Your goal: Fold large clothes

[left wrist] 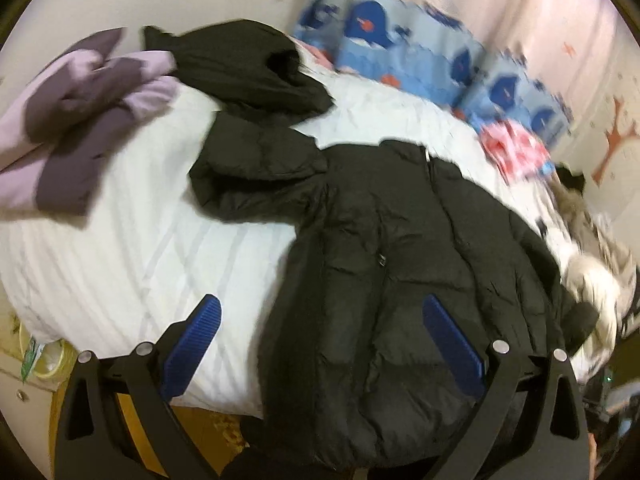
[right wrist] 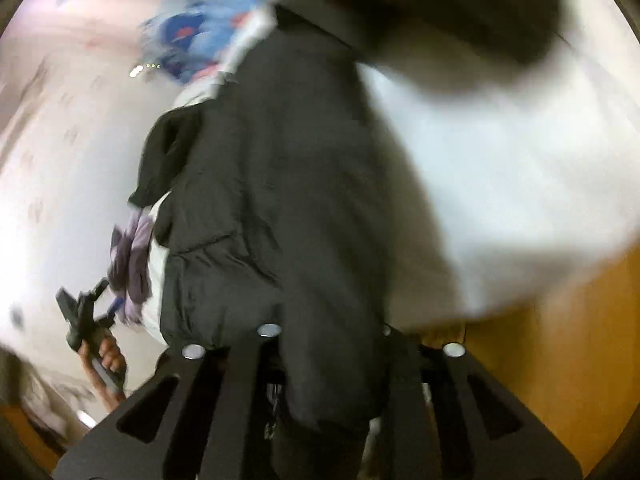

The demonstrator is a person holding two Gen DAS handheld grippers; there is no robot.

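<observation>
Nearest the right wrist camera, black fabric of the black puffer jacket (right wrist: 280, 208) fills the space between the arms of the right gripper (right wrist: 326, 360) and hides its fingertips. The jaws appear closed on the jacket's near hem, though the pads themselves cannot be seen; this is a judgement from the way the cloth runs straight into the gripper.

The left gripper (left wrist: 320, 344) hovers with its blue pads (left wrist: 452, 344) wide apart and nothing between them. One pad sits over the white bed (left wrist: 132, 264), the other over the jacket's lower body. No contact is visible.

The jacket (left wrist: 400, 248) lies spread on the bed, its long axis running away from both grippers toward the patterned blue bedding (left wrist: 400, 40). One sleeve extends to the left. Its hem reaches the near bed edge.

A purple garment (left wrist: 72, 128) and a second black garment (left wrist: 248, 64) lie further up the bed, apart from the work.

Assessment: the right gripper already has the hem. The left gripper is directly above the hem's other side, so the next grasp needs only a short descent.
</observation>
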